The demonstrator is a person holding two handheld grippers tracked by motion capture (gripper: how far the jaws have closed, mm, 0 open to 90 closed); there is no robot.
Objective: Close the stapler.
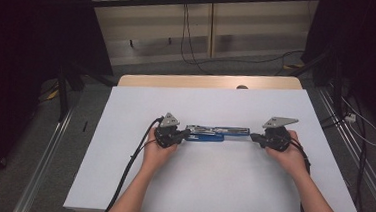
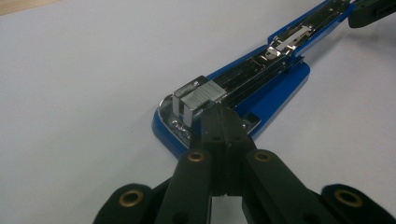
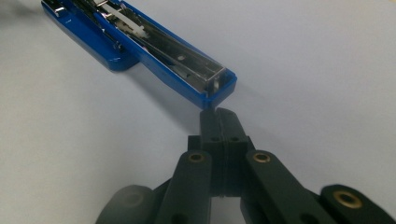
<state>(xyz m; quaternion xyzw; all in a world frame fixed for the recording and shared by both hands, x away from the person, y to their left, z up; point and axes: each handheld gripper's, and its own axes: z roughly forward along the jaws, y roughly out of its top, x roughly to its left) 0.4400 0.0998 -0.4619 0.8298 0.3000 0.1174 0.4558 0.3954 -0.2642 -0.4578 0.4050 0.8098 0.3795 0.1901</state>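
The blue plastic stapler with its bright metal staple channel (image 1: 217,133) lies swung fully open and flat on the white table sheet (image 1: 210,188), so the opening looks done. At its base end the left gripper (image 2: 223,114) rests with jaws pressed together, empty; at its far end the right gripper (image 3: 219,116) is likewise closed. Reloading or closing seems left.

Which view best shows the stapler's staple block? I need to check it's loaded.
The left gripper view: the silver staple block sits close and sharp in the open blue stapler. In the high view the stapler is too small; the right gripper view shows its far end.
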